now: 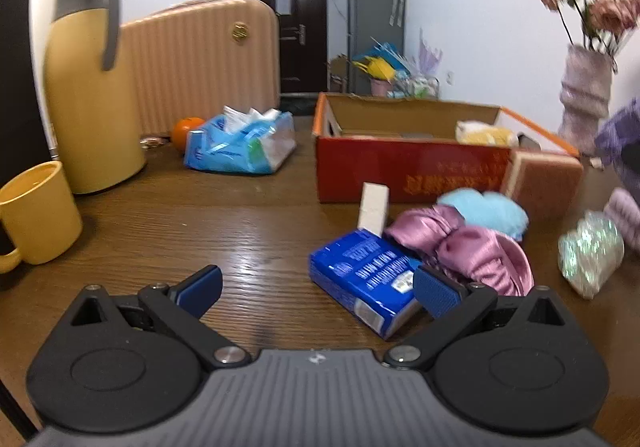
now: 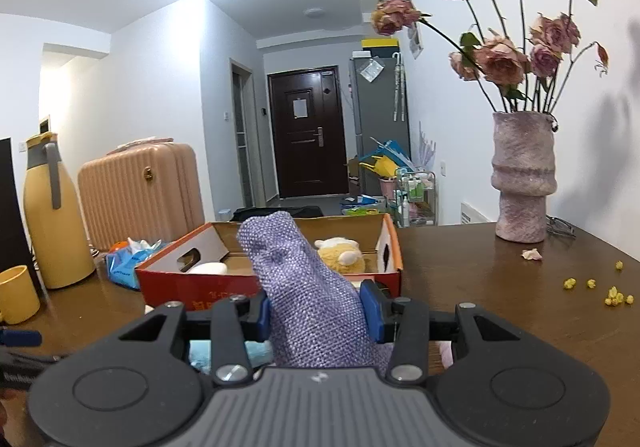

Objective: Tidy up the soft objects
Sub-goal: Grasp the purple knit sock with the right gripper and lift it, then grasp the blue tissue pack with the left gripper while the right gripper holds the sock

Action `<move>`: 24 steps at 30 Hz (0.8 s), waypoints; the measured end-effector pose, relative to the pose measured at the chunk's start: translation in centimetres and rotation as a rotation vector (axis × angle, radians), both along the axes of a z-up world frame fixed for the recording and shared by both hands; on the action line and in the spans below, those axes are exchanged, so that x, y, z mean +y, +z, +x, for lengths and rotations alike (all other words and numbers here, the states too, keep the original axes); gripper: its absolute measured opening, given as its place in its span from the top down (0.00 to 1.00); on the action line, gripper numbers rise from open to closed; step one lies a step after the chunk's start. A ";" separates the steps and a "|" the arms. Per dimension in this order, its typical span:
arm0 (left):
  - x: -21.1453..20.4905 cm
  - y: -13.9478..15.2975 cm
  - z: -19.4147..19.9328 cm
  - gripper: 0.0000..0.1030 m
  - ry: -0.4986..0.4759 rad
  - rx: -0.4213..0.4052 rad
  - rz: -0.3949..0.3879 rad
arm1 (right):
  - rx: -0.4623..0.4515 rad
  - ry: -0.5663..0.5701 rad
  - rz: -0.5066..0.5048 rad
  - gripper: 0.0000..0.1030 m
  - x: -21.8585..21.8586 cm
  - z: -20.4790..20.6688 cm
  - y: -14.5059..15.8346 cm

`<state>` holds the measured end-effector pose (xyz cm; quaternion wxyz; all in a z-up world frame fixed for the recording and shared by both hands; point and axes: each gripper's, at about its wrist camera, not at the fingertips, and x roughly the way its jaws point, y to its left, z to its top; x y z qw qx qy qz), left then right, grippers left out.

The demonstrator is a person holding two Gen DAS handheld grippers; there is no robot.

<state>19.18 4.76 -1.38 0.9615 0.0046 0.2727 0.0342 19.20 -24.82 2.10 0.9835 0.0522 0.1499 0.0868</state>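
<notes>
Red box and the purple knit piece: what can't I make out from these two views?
- Purple knit piece: its lower end, right wrist view, hidden behind the right gripper.
- Red box floor: left wrist view, blocked by its front wall.
- Purple knit piece, left wrist view: blurred, cut by the right edge.

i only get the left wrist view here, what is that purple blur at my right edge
Observer: It is a purple knit cloth, clamped in the right tool.
Operator: anything soft in the red box already
Observer: A yellow plush toy sits inside the red box, near its right end.
Operator: is the table right of the vase bare
Observer: No. A fallen petal lies beside the vase, and small yellow bits are scattered further right.
</notes>
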 end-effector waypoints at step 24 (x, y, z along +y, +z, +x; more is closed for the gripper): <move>0.3 -1.6 6.4 0.00 -0.182 0.054 -0.033 | 0.050 -0.075 0.018 0.58 -2.2 1.1 -1.0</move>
